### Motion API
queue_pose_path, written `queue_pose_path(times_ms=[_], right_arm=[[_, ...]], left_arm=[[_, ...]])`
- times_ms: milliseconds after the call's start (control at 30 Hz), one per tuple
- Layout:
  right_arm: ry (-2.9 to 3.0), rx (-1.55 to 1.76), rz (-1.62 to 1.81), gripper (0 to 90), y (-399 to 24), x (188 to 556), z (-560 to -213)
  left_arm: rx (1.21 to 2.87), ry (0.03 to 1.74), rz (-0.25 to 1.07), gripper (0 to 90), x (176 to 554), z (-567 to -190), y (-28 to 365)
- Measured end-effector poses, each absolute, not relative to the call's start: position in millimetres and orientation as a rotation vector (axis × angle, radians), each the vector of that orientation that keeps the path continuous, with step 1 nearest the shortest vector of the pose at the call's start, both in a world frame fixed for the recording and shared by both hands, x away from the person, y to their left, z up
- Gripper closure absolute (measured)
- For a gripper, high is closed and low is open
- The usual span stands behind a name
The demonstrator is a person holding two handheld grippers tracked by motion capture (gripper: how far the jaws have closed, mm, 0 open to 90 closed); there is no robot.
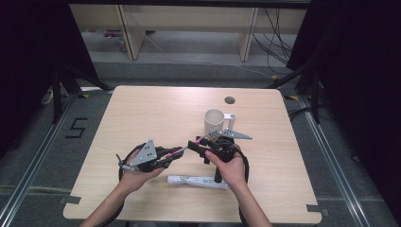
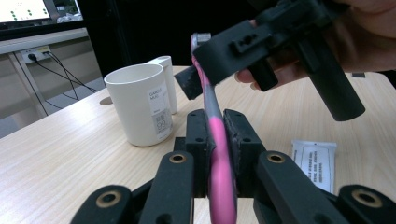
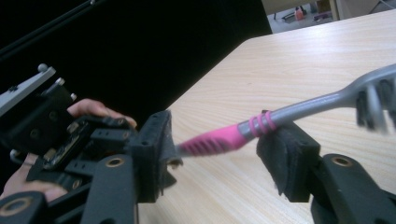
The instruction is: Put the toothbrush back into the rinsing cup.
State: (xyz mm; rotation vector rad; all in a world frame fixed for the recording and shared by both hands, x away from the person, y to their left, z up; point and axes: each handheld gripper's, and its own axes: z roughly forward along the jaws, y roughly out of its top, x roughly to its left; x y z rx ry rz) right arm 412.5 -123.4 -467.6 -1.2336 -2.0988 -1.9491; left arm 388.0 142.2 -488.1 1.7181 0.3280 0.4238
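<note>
A toothbrush point(image 1: 182, 150) with a pink handle and a grey neck hangs level over the table's front half. My left gripper point(image 1: 171, 156) is shut on its pink handle point(image 2: 219, 154), with a pad pressed to each side. My right gripper point(image 1: 196, 144) stands open around the neck. In the right gripper view the brush point(image 3: 280, 116) crosses the gap between the jaws. It passes just above one pad point(image 3: 285, 144), and the other pad stands well clear. The bristle head shows blurred at that view's right edge. A white mug point(image 1: 215, 122) stands upright just behind the grippers.
A white toothpaste tube point(image 1: 196, 181) lies flat near the front edge of the wooden table point(image 1: 142, 109), under my right hand. A round cable hole point(image 1: 230, 100) sits at the back of the table. Dark curtains flank both sides.
</note>
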Motion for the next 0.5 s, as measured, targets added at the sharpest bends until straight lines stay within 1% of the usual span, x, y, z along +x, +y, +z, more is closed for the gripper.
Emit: queue_pose_path(times_ms=[167, 300, 333, 367, 433, 500], right_arm=[[-2.036, -1.272, -1.964, 59.5, -126, 414, -466], [-1.974, -1.283, -1.998, 71.7, -130, 414, -461], [-1.957, -1.277, -1.999, 77.6, -130, 413, -458], [-1.949, -1.271, -2.009, 79.4, -130, 412, -457], [-1.985, -1.259, -2.022, 80.5, -129, 410, -452], [-2.04, -1.254, -2.029, 80.6, -128, 409, -446]], left_arm=[[1.745, 0.327, 0.433, 80.1, 388, -489, 138], [1.781, 0.327, 0.442, 79.4, 387, -491, 132], [1.788, 0.326, 0.444, 78.2, 387, -492, 130], [1.797, 0.326, 0.433, 77.5, 387, -492, 128], [1.8, 0.329, 0.435, 73.9, 387, -493, 123], [1.818, 0.354, 0.427, 63.9, 388, -493, 120]])
